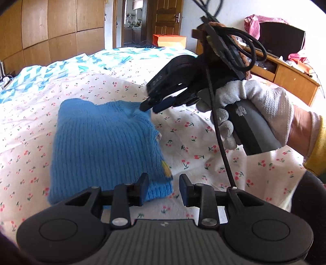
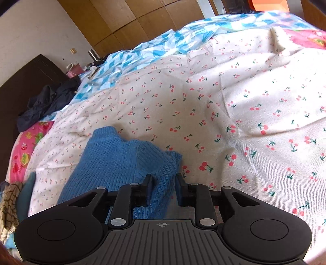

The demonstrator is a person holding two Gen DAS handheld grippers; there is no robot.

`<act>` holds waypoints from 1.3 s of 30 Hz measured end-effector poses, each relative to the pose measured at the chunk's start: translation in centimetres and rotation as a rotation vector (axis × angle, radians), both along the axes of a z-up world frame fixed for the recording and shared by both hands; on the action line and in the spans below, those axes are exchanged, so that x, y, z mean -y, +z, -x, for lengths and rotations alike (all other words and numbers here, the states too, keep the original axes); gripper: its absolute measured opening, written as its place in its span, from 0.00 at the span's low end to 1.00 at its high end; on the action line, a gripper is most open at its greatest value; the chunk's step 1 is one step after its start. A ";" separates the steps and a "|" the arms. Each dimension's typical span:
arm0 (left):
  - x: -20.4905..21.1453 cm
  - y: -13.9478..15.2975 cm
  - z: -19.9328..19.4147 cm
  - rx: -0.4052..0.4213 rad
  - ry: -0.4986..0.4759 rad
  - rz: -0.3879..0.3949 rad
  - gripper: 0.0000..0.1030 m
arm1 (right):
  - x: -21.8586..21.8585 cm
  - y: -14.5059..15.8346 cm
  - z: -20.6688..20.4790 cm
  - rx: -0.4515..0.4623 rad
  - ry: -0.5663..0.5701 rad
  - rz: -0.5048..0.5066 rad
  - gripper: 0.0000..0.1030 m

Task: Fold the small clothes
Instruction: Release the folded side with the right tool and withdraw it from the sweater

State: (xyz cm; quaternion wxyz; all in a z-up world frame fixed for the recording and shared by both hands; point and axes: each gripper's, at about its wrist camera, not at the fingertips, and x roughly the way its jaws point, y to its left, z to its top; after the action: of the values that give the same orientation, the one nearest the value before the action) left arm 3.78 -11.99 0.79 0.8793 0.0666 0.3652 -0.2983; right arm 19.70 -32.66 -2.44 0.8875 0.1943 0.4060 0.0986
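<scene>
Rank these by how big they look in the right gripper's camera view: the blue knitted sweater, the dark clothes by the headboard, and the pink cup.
1. Blue knitted sweater, largest by far, though it lies nearest the camera.
2. Dark clothes, clearly smaller in view, but farther off.
3. Pink cup, tiny and farthest away.

True sizes stay unsure.

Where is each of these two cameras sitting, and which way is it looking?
Left wrist view: rides the left gripper, looking down along its fingers at the blue sweater on the cherry-print sheet; the gloved right hand and right gripper show.
Right wrist view: rides the right gripper, looking down across the bed toward the wooden wardrobe; only its own fingers show.
Shared: the sweater, sheet and wardrobe.
</scene>
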 end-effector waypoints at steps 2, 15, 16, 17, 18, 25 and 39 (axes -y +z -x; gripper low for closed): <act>-1.2 0.7 0.5 0.002 0.013 0.017 0.36 | -0.1 1.1 0.8 0.036 -0.006 0.010 0.24; -7.1 0.2 -4.7 0.047 0.296 0.054 0.39 | -5.4 0.9 5.3 -0.024 0.259 0.089 0.19; -7.2 -0.5 -5.3 0.028 0.305 0.048 0.41 | -5.4 0.3 5.2 -0.049 0.256 0.125 0.18; -7.4 -1.2 -5.7 -0.005 0.315 0.045 0.43 | -5.3 0.0 5.1 -0.060 0.254 0.138 0.17; -7.5 -1.8 -5.9 -0.029 0.324 0.044 0.44 | -5.2 -0.2 5.0 -0.070 0.250 0.139 0.17; -8.4 -2.3 -5.2 -0.075 0.317 0.052 0.45 | -5.4 0.9 5.4 -0.066 0.252 0.146 0.19; -7.0 -1.2 -9.3 -0.071 0.337 0.052 0.47 | -7.1 1.0 5.0 -0.017 0.227 0.164 0.24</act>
State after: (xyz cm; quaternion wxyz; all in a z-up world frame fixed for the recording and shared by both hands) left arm 13.04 -4.99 -0.36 0.9049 -0.0289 0.3940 -0.1581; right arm 14.74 -25.60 -1.40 0.8802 0.0746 0.4394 0.1630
